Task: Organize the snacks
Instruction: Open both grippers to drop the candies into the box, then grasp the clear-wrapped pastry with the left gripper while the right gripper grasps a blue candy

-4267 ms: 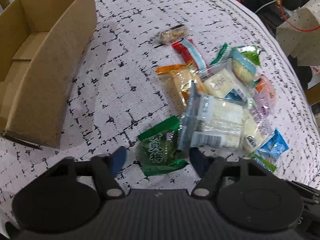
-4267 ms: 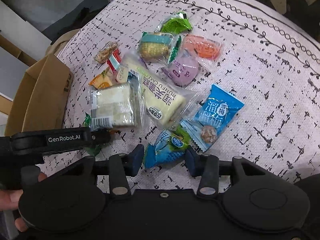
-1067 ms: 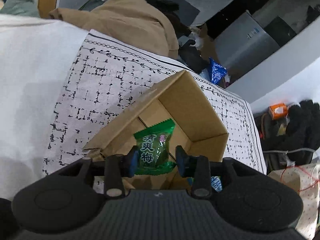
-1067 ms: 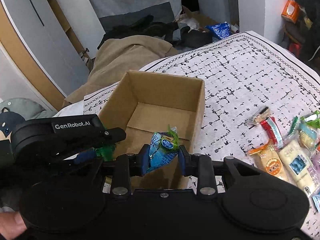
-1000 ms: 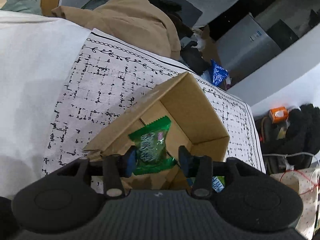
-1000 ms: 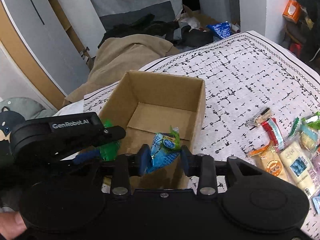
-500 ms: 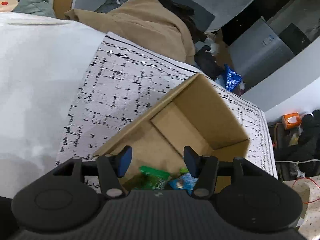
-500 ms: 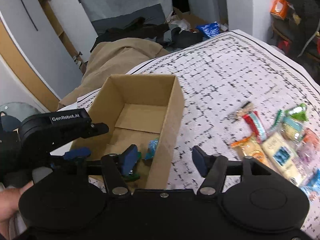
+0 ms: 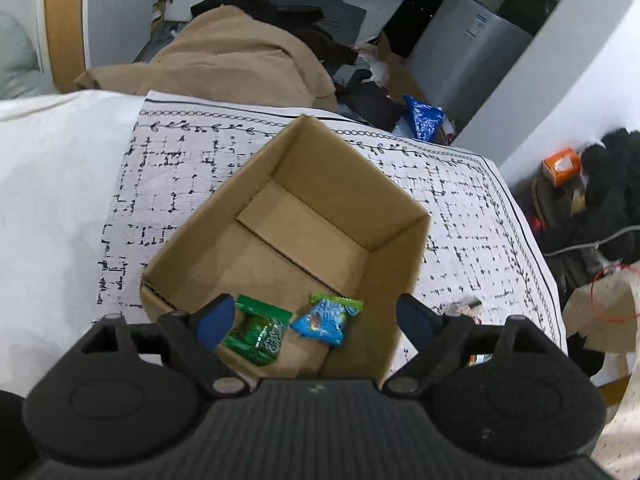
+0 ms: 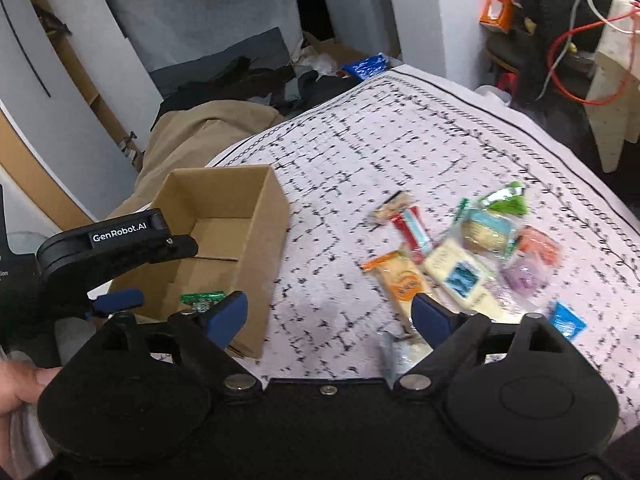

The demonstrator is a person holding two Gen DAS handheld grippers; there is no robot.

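Observation:
An open cardboard box [image 9: 400, 236] [image 10: 260, 240] stands on the patterned cloth. On its floor lie a green snack packet [image 9: 258, 330] [image 10: 200, 298] and a blue snack packet [image 9: 326, 318], side by side at the near end. My left gripper [image 9: 316, 320] hovers above that end, jaws opening wide with nothing between them. My right gripper [image 10: 330, 312] is to the right of the box over bare cloth, jaws also opening and empty. Several loose snack packets [image 10: 456, 256] lie in a cluster on the cloth further right. The left gripper's body [image 10: 116, 248] shows at the box in the right wrist view.
A tan blanket [image 9: 224, 60] lies past the cloth's far edge, with dark clutter and a blue bag [image 9: 424, 118] on the floor. A person's hand [image 10: 16, 384] shows at the lower left. A red cable [image 10: 580, 60] and an orange box [image 9: 560, 162] sit off the right edge.
Both grippers let go of their packets, which dropped into the box. Both sets of jaws spread wide. The right gripper swung right, away from the box toward the snack cluster.

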